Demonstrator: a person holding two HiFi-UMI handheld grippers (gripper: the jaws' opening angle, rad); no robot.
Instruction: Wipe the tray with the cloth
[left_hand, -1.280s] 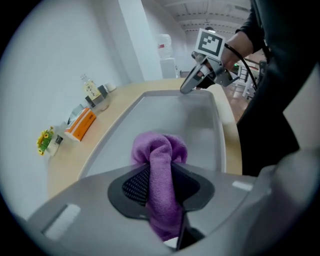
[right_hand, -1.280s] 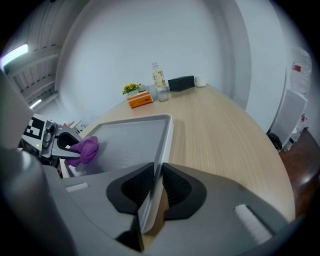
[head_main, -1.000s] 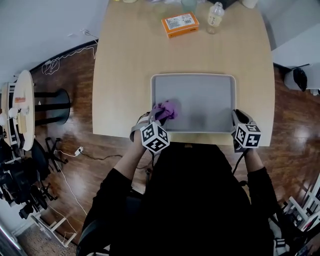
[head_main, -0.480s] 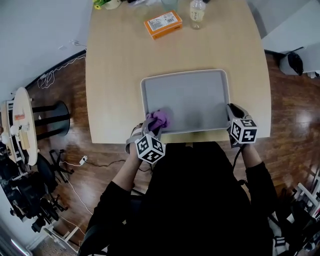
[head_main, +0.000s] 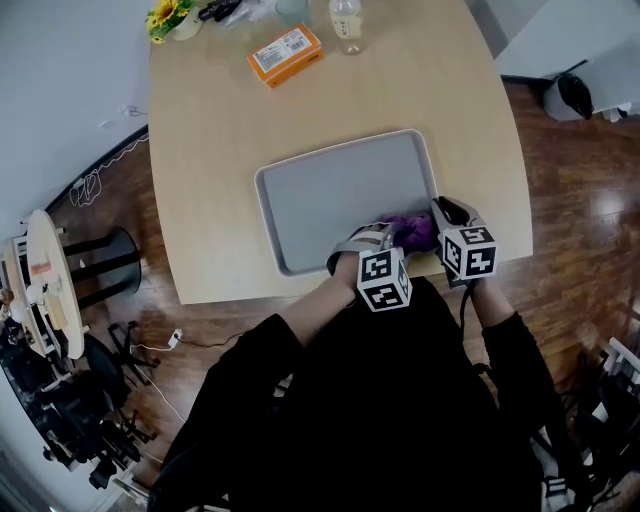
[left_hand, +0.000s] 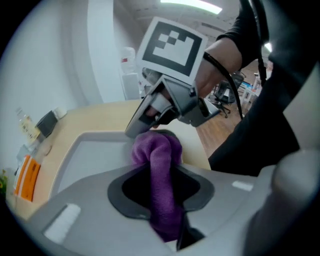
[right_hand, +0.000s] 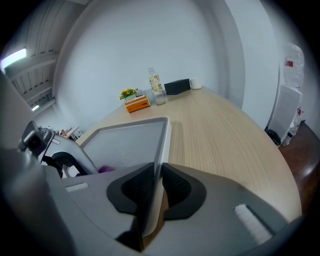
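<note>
purple cloth (head_main: 412, 231), clamped in left tool (head_main: 392, 237), slid rightward across tray (head_main: 330, 190) that right tool (head_main: 444, 213) grips.

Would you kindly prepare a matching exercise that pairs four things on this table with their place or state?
Things:
1. cloth
2. tray
3. box
4. flowers

Descriptions:
A. rim clamped in the right tongs
B. yellow, at the far left corner of the table
C. purple, pinched in the left tongs
D. orange, lying flat near the bottle

Pairs: 1-C, 2-A, 3-D, 4-B.
</note>
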